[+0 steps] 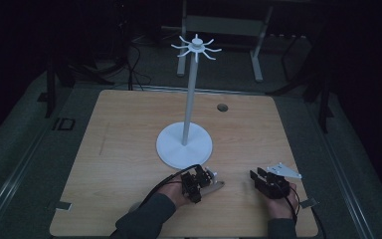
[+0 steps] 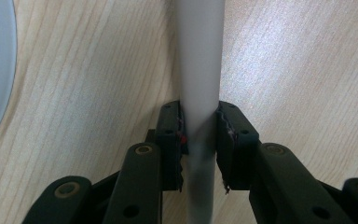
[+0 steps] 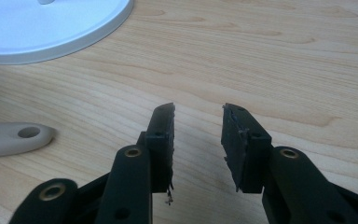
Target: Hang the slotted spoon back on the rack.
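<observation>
A pale grey handle (image 2: 199,70) with a hole at its tip (image 3: 18,137) lies low over the wooden table (image 1: 119,149). My left gripper (image 2: 199,126) is shut on this handle, which runs straight out between the jaws. In the high view the left gripper (image 1: 206,180) sits near the table's front, just below the stand's base, and the handle (image 1: 218,186) pokes out to its right. To the right, my right gripper (image 1: 256,174) is open over bare wood. The right gripper (image 3: 198,114) holds nothing, and the handle's tip lies off to its left.
A white stand (image 1: 189,99) rises from a round base (image 1: 184,144) at mid-table, with a ring of curved hooks (image 1: 197,47) on top. The base's rim (image 3: 51,28) is close ahead of the right gripper. A small round hole (image 1: 222,107) is in the table behind.
</observation>
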A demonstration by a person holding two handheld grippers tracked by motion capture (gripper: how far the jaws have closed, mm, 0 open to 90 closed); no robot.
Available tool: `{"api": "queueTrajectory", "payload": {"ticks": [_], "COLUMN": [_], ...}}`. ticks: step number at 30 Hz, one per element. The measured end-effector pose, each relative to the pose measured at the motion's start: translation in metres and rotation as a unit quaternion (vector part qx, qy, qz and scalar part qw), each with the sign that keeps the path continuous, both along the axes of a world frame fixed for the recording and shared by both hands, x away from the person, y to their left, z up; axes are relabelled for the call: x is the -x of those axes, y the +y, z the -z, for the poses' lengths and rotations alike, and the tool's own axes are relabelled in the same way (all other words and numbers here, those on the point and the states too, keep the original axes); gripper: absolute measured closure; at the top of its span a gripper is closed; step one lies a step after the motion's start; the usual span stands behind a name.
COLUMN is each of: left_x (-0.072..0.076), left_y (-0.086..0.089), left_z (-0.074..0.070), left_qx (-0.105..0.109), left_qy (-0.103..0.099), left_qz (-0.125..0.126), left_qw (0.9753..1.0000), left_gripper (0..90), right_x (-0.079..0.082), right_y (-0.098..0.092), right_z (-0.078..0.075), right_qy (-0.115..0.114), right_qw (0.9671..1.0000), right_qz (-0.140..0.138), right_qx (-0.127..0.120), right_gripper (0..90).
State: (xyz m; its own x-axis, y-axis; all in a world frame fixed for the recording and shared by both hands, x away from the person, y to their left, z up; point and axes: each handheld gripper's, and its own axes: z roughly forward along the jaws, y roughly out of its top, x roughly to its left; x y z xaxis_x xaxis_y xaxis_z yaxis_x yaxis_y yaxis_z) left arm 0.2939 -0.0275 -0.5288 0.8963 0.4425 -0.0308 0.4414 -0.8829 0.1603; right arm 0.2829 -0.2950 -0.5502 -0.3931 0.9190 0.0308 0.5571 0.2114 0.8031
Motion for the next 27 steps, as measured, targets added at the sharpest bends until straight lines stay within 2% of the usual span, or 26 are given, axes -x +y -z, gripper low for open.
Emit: {"api": "queueTrajectory", "payload": {"ticks": [4, 7, 10, 17, 22, 26, 27], "left_x": [0.001, 0.001, 0.0, -0.003, -0.005, -0.006, -0.006], "left_y": [0.0, 0.0, 0.001, 0.013, 0.021, 0.028, 0.028], "left_z": [0.0, 0.0, -0.001, -0.014, -0.025, -0.035, -0.035], "left_qx": [-0.003, 0.001, -0.002, 0.025, 0.051, 0.073, 0.073], "left_qy": [-0.004, -0.004, -0.014, -0.036, -0.06, -0.084, -0.084], "left_qz": [0.007, 0.002, -0.007, -0.032, -0.056, -0.08, -0.08], "left_qw": [1.0, 1.0, 0.9999, 0.9986, 0.9953, 0.9905, 0.9905], "left_gripper": [73.9, 74.1, 74.2, 74.2, 74.2, 74.2, 74.2], "right_x": [0.0, 0.0, 0.0, 0.0, 0.0, 0.0, 0.0], "right_y": [0.0, -0.001, -0.001, -0.001, -0.001, -0.001, -0.001], "right_z": [0.0, 0.0, 0.0, 0.001, 0.0, 0.0, 0.0], "right_qy": [0.001, 0.0, -0.001, 0.0, -0.001, -0.002, -0.002], "right_qw": [1.0, 1.0, 1.0, 1.0, 1.0, 1.0, 1.0], "right_qz": [0.0, 0.0, 0.001, 0.002, 0.002, 0.002, 0.002], "right_qx": [0.0, -0.001, -0.002, -0.001, -0.001, 0.0, 0.0], "right_gripper": [64.1, 64.0, 64.0, 64.0, 64.1, 64.0, 64.0]}}
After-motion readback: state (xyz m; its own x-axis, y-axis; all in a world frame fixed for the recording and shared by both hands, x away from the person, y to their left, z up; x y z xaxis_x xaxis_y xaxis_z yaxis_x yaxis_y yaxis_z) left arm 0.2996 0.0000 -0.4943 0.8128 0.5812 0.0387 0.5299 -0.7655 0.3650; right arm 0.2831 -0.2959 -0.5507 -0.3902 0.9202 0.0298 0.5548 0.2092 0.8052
